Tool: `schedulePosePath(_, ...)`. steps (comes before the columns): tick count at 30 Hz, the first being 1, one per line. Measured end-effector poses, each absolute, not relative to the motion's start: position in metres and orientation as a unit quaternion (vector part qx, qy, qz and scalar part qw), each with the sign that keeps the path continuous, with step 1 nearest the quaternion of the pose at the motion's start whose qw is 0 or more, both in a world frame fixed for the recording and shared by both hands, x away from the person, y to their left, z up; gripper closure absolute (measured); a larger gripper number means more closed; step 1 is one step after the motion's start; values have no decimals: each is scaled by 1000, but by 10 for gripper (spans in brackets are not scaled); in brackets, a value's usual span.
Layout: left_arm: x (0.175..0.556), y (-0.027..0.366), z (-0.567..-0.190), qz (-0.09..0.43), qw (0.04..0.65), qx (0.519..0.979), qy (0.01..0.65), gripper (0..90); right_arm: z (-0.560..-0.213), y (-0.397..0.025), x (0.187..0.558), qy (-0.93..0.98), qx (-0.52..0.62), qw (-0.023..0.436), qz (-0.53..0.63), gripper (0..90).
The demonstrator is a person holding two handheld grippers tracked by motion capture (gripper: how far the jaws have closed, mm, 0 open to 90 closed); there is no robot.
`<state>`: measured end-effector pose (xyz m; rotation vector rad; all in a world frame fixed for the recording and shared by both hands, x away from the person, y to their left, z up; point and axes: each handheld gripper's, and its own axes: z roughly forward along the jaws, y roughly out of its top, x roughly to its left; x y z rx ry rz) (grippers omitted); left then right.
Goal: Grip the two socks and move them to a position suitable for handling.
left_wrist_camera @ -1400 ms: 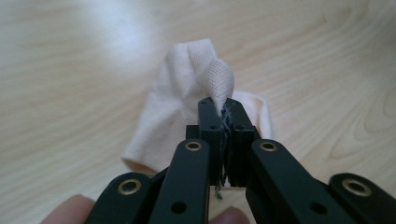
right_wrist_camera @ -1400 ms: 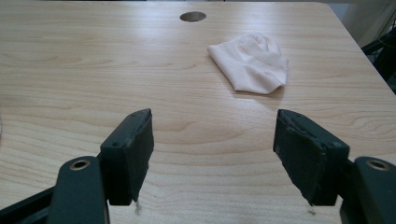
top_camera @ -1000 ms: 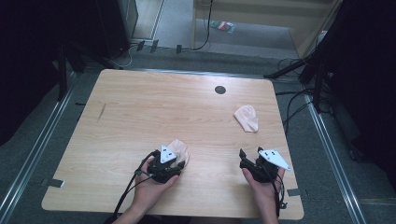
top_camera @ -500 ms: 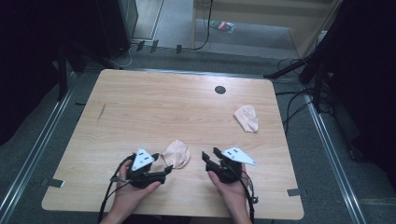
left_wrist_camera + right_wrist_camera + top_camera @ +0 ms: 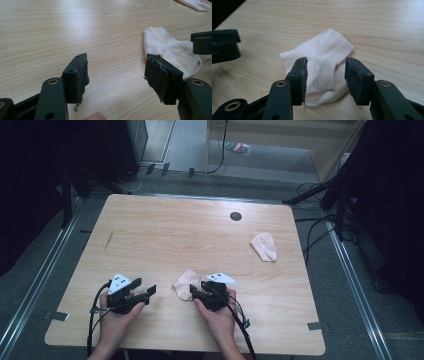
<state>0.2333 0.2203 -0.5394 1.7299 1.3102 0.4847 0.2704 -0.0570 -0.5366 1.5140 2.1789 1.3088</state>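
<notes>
Figure: handover of the near sock (image 5: 186,284) between two hand-held tongs, seen from above and along each tool.

Left: the left gripper (image 5: 144,292) lay low over the table (image 5: 165,235), its jaws spread wide with nothing between them. One second earlier it had stood over the sock, apparently gripping it, though the earlier overhead picture was too small to be sure; half a second earlier it had already drawn off to the sock's left. In the left gripper view (image 5: 116,76) the sock (image 5: 172,53) lay ahead and right of the open jaws, clear of both pads, so the release appeared complete.

Centre: the sock rested flat on the wood between the two tools, just beside the right one. It had been brought from its earlier spot a little toward the right tool and left there.

Right: the right gripper (image 5: 196,294) had travelled from well right of the sock to its edge. In the right gripper view (image 5: 325,81) the jaws stood apart, straddling the sock's (image 5: 322,60) ribbed cuff and heel without pinching them. The change suggested that the right tool was about to close on the cuff.

Far right: a second sock (image 5: 264,246) lay well beyond the right gripper, in the same place throughout, so pairing of the two was probably still to come.
</notes>
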Motion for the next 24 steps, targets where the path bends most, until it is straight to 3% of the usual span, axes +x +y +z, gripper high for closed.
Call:
schedulePosePath(1, 233, 220, -540, 196, 443, 698, 528, 358, -538, -56, 272, 734, 514, 92, 434, 565)
schedulePosePath(4, 233, 217, -540, 191, 444, 701, 524, 356, -540, -49, 272, 753, 499, 99, 417, 746)
schedulePosePath(8, 234, 210, -543, 170, 443, 714, 514, 343, -535, -48, 271, 764, 478, 109, 420, 872)
schedulePosePath(19, 238, 180, -548, 121, 439, 752, 478, 292, -492, -42, 268, 778, 424, 110, 451, 890)
schedulePosePath(24, 245, 173, -545, 123, 438, 754, 473, 304, -471, -38, 262, 779, 404, 106, 468, 890)
